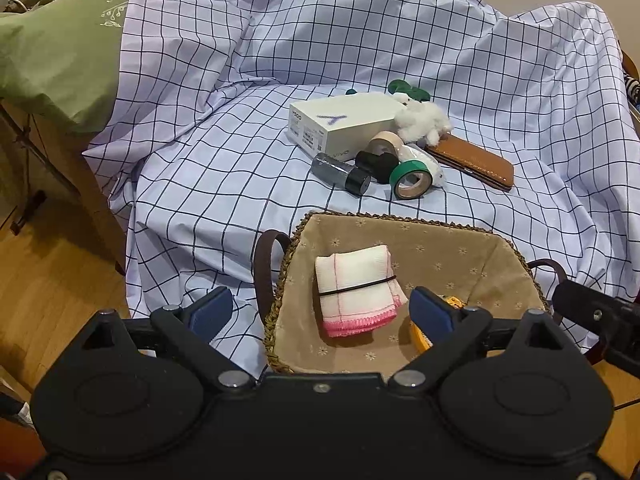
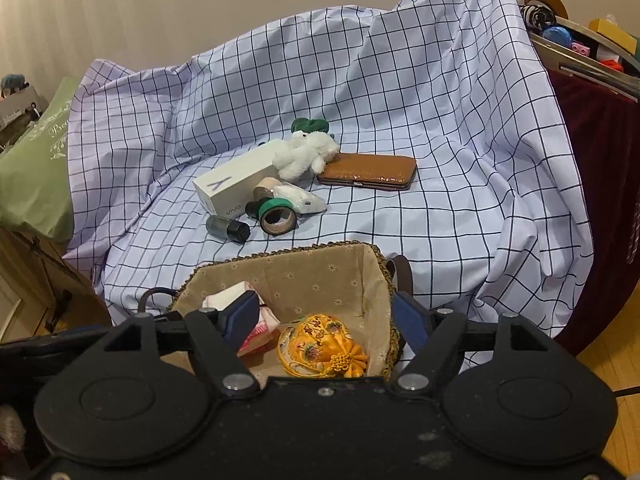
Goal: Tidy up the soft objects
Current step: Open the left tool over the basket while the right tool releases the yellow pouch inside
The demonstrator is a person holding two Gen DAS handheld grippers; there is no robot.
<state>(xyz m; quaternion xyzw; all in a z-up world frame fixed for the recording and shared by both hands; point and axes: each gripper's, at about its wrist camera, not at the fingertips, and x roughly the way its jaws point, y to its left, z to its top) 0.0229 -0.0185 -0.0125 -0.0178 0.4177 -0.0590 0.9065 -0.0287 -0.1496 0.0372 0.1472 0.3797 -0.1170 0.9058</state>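
A woven basket [image 1: 472,240] with a tan lining sits at the near edge of the checked cloth; it also shows in the right wrist view [image 2: 320,276]. In it lie a folded white and pink cloth [image 1: 354,292] held by a black band and a yellow embroidered pouch [image 2: 322,350]. A white plush toy [image 1: 422,120] [image 2: 306,154] and a green soft item [image 1: 402,88] [image 2: 310,124] lie further back on the cloth. My left gripper [image 1: 322,312] is open and empty over the basket's left side. My right gripper [image 2: 324,320] is open and empty over the basket.
On the checked cloth [image 1: 240,184] lie a white box [image 1: 344,120], a brown wallet [image 1: 472,160], a green tape roll [image 1: 412,179], a beige tape roll [image 1: 386,142], a small dark bottle [image 1: 340,172] and a plastic-wrapped item. A green pillow [image 1: 52,52] is at left. A cluttered shelf [image 2: 580,40] is at right.
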